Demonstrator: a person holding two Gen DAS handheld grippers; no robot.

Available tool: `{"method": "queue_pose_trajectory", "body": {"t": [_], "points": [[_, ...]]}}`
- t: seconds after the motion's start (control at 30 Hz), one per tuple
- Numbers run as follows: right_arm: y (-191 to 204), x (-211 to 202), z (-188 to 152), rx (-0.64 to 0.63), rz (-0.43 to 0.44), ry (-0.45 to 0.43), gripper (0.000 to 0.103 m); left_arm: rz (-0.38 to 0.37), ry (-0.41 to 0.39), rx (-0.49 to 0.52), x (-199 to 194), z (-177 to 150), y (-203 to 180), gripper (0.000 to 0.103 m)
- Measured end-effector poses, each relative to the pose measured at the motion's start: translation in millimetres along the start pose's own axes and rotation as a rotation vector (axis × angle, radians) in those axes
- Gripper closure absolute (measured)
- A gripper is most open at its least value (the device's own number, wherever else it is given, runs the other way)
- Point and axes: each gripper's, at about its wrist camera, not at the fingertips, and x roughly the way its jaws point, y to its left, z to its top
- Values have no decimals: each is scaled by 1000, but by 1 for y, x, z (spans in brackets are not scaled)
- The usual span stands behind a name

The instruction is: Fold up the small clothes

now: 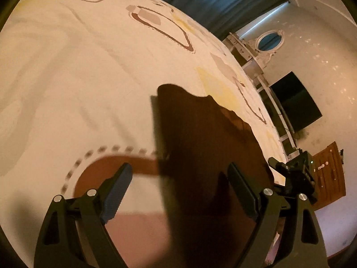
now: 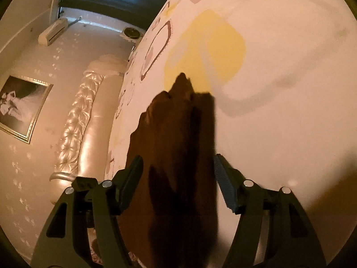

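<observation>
We hold both grippers, left [image 1: 178, 192] and right [image 2: 178, 178], jaws apart, over the dark brown garment [image 1: 207, 138] lying on the bed [image 1: 67, 78]. Fold looks mid-way; next we probably need to pinch an edge.

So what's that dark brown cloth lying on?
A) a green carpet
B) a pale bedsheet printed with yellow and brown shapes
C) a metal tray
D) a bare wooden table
B: the dark brown cloth lies on a pale bedsheet with yellow patches and brown outlined shapes, seen in both wrist views; the open left gripper and right gripper are over it, holding nothing.
</observation>
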Motion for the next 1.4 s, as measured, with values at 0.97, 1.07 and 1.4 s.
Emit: {"method": "queue_pose_trajectory", "body": {"t": [0.97, 1.07, 1.4], "points": [[10, 41, 42, -164, -122, -93, 81, 177, 13, 167, 63, 53, -29, 86], [7, 43, 43, -148, -110, -88, 81, 161, 14, 151, 64, 53, -25, 85], [-3, 15, 31, 4, -6, -47, 50, 19, 92, 77, 35, 40, -19, 43]]}}
